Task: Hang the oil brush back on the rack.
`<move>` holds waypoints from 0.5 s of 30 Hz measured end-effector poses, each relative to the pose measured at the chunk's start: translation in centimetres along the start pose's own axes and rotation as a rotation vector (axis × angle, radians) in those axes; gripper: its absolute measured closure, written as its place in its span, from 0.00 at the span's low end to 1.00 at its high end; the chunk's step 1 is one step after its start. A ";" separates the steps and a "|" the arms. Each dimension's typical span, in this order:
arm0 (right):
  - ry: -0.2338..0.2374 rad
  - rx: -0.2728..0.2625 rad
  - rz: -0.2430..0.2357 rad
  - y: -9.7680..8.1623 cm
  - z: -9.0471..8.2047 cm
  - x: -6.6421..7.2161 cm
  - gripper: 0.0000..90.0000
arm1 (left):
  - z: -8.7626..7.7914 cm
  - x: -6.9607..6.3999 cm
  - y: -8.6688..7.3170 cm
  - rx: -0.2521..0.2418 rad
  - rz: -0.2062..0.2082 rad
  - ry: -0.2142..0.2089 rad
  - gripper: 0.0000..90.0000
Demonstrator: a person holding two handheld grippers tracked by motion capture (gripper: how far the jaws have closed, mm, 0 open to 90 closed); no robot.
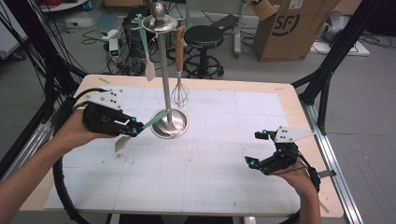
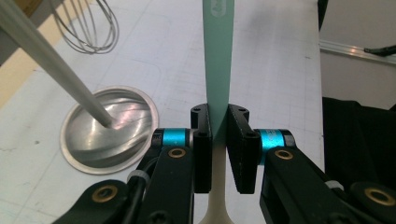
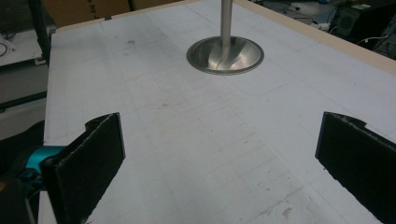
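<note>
A steel utensil stand (image 1: 164, 70) rises from a round base (image 1: 170, 123) at the table's middle back; its base (image 2: 109, 128) shows at the left of the left gripper view and again (image 3: 225, 55) far off in the right gripper view. A whisk (image 1: 179, 91) and a white-bladed spatula (image 1: 148, 51) hang from its top ring. My left gripper (image 1: 135, 127), raised over the table left of the base, is shut on a mint-handled spatula (image 2: 218, 56); its handle (image 1: 156, 120) points at the stand and its cream blade (image 1: 122, 142) droops behind the jaws. My right gripper (image 1: 256, 148) stands open at the right with nothing between its fingers.
A white gridded mat (image 1: 196, 168) covers the wooden table (image 1: 299, 116). Beyond the far edge stand a black stool (image 1: 203, 42), a cardboard box (image 1: 292, 28) and tangled cables on the floor. Black frame legs flank both sides.
</note>
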State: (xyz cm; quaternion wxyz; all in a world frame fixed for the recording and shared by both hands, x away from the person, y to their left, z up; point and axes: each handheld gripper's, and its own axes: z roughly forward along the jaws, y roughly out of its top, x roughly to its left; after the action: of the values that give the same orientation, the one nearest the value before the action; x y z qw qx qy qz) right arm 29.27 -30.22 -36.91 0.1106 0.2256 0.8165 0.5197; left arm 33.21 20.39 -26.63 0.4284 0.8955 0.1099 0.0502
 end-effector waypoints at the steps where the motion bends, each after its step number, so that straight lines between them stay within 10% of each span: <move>1: -0.002 -0.001 -0.002 0.0 0.0 0.0 0.00 | -0.3 0.1 0.1 -0.014 -0.005 0.005 0.90; 15: -0.005 -0.010 0.007 -0.3 -0.3 -0.3 0.00 | -5.1 2.0 1.4 -0.106 -0.015 0.099 0.90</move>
State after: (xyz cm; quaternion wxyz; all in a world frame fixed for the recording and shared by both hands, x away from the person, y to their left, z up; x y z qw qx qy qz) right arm 29.29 -30.72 -37.00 0.1117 0.2291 0.8129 0.5237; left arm 34.42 23.88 -22.38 0.4697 0.8671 0.1349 0.0969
